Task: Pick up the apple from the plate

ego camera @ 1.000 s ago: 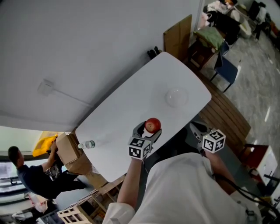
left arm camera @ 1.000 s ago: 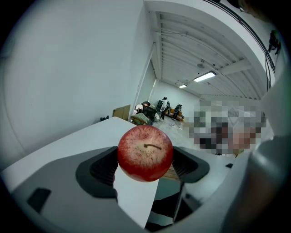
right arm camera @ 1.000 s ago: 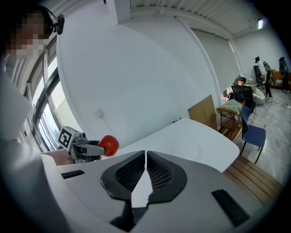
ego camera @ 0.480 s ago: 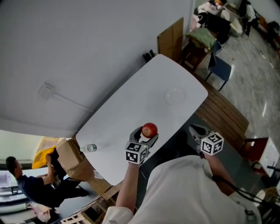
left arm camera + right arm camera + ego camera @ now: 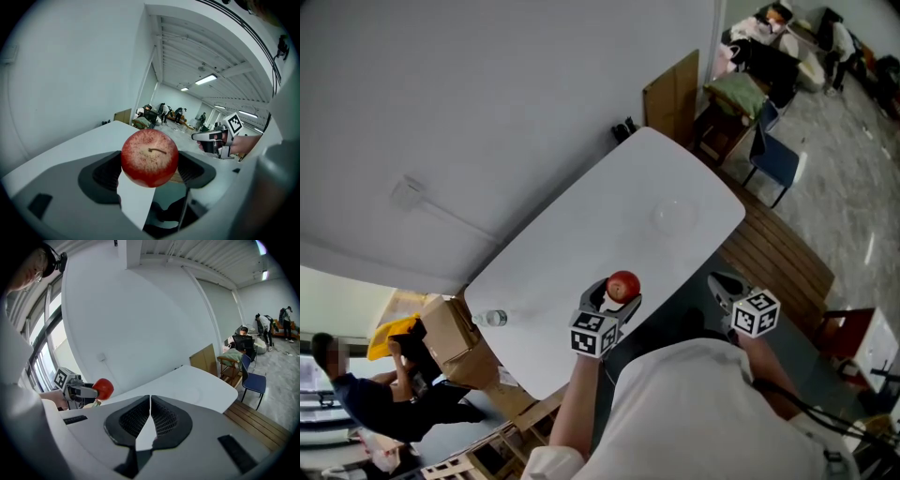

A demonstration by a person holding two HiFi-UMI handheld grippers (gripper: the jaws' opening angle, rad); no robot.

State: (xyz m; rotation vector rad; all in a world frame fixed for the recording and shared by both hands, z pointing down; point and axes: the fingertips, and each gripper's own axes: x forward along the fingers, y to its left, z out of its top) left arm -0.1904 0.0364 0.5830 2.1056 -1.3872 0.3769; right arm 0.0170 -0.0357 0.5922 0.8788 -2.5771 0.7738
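Two dark jaws of the left gripper [image 5: 150,169] clamp a red speckled apple [image 5: 150,157] from either side, its stem facing the camera, a detail only the left gripper view gives. Only the head view shows the clear glass plate [image 5: 673,214] at the upper right of the white rounded table [image 5: 572,253], with the apple well apart from it near the table's lower edge. The right gripper [image 5: 150,420], in its own view, has its jaws pressed together on nothing.

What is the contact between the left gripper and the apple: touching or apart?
Touching. The left gripper view shows the apple clamped in the left gripper, one jaw pressed against each side of it with no gap.
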